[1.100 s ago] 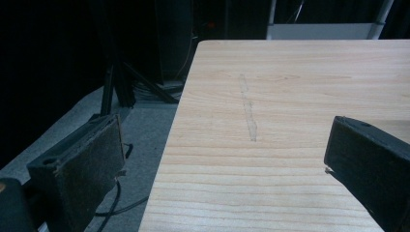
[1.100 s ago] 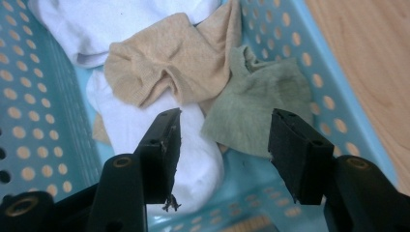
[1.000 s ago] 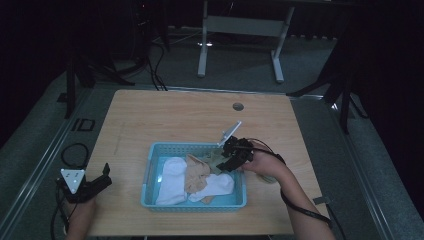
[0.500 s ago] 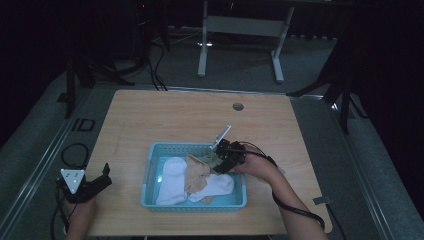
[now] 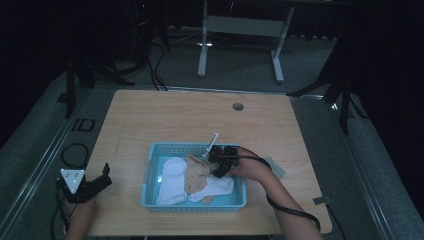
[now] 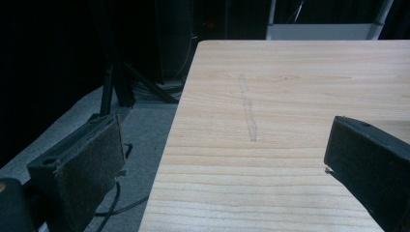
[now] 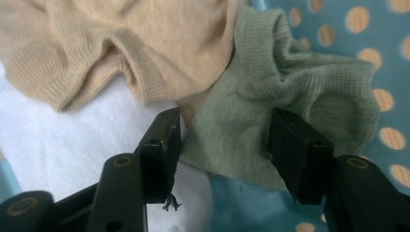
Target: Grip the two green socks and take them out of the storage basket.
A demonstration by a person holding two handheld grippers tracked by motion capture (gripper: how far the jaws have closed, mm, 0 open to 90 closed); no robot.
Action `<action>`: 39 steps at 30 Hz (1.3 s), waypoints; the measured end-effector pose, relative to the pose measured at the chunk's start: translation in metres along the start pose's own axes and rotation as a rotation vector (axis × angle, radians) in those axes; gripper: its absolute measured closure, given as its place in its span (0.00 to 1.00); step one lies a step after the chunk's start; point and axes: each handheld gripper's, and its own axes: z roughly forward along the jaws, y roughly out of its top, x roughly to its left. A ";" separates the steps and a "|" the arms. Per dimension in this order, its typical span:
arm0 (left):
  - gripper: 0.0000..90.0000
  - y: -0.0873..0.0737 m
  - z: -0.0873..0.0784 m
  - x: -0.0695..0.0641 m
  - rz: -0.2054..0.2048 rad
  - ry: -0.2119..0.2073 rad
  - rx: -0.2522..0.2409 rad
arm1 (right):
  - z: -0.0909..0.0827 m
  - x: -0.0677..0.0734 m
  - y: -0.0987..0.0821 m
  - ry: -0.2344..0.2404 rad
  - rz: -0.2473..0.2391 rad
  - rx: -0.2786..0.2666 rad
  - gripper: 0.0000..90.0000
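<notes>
In the high view, a blue basket (image 5: 152,175) sits on the near half of the wooden worktop (image 5: 175,120), with a white cloth (image 5: 172,180) and a beige sock (image 5: 196,172) lying in it. The right tongs (image 5: 216,162) dip into the basket's right end over the socks, the person's right hand (image 5: 252,167) behind them and a cable trailing back along the forearm. The left tongs (image 5: 102,175) rest at the near left edge of the worktop, well apart from the basket, with a grey three-cornered plate on top and the jaws spread. In the left gripper view, the left tongs (image 6: 222,159) stand wide with bare wood between the two pads and the worktop's left edge running past the left pad. In the right gripper view, the right tongs (image 7: 222,145) straddle a green sock (image 7: 290,82) that lies crumpled on the basket's dotted blue floor, just beside and partly under the beige sock (image 7: 121,43), with the white cloth (image 7: 72,145) beneath. The jaws have just been closing, with the green sock's near edge between them; the right pad touches the fabric, the left one stands just beside its edge, not yet pinching.
</notes>
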 end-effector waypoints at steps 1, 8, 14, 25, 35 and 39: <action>0.00 0.000 0.000 0.000 0.000 0.000 0.000 | 0.000 0.000 0.000 0.000 0.000 0.003 0.58; 0.00 0.000 0.000 0.000 0.000 0.002 0.001 | -0.002 0.000 0.000 -0.002 -0.013 0.023 0.95; 0.00 0.000 0.000 0.000 0.000 0.002 0.002 | -0.012 0.000 -0.005 0.024 -0.011 -0.005 0.96; 0.00 0.000 0.000 0.000 0.000 0.004 0.003 | -0.037 0.003 -0.007 0.028 -0.013 -0.070 0.96; 0.00 0.000 0.000 -0.001 0.000 0.005 0.005 | -0.075 0.008 -0.011 0.026 -0.023 -0.153 0.96; 0.00 0.000 0.000 -0.001 0.000 0.006 0.007 | -0.086 0.009 -0.012 0.034 -0.028 -0.184 0.96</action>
